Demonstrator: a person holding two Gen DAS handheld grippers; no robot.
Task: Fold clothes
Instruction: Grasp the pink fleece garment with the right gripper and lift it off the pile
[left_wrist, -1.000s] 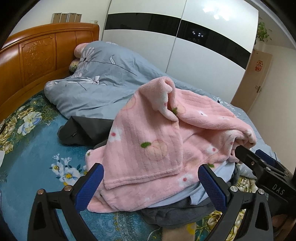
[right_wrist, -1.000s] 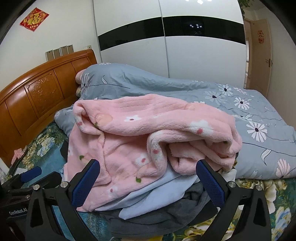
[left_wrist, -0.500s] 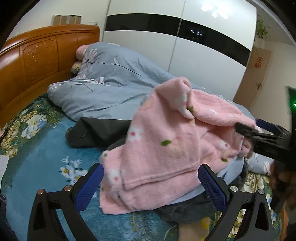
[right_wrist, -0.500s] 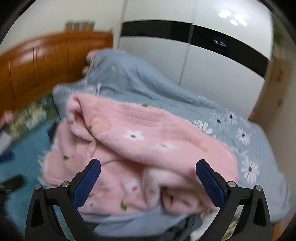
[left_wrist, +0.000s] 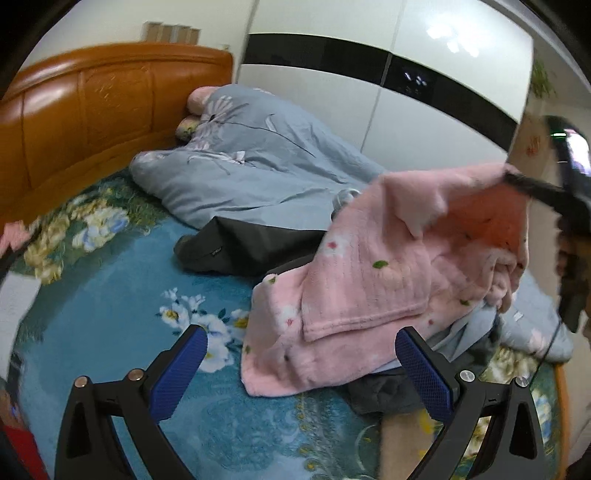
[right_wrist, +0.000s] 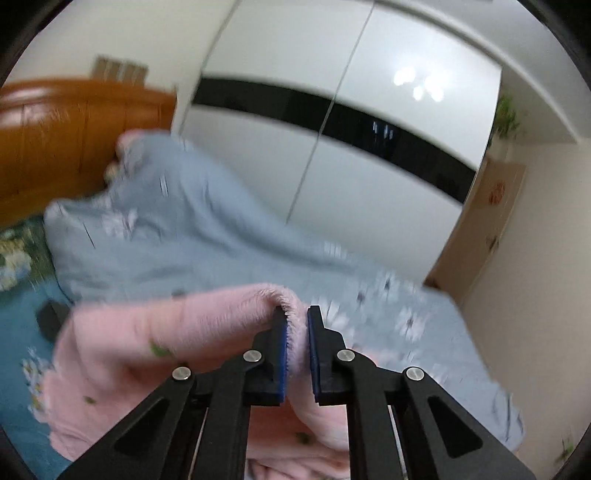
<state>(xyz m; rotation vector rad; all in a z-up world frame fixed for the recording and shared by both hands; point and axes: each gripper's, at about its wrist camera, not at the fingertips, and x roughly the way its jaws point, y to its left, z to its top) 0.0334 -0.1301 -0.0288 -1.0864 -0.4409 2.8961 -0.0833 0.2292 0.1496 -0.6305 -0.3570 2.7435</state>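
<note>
A pink fleece garment (left_wrist: 373, 284) with small flowers lies on a pile of clothes on the bed. My right gripper (right_wrist: 296, 325) is shut on a fold of the pink garment (right_wrist: 177, 332) and holds that edge up; in the left wrist view the right gripper (left_wrist: 532, 188) shows at the upper right, pinching the garment's raised top edge. My left gripper (left_wrist: 301, 358) stands open in front of the garment's lower hem, apart from it, with nothing between its blue pads. Under the pink garment lie a light blue piece (left_wrist: 461, 328) and dark grey clothes (left_wrist: 384, 391).
A grey-blue floral duvet (left_wrist: 258, 162) is heaped along the back of the bed. Dark trousers (left_wrist: 236, 247) lie beside the pile. The teal floral sheet (left_wrist: 110, 295) is bare at the left. A wooden headboard (left_wrist: 92, 107) and white wardrobe (left_wrist: 369, 96) stand behind.
My right gripper went from open to shut on the pink garment's top fold and lifted it. The left gripper stayed open and drew back a little to the left.
</note>
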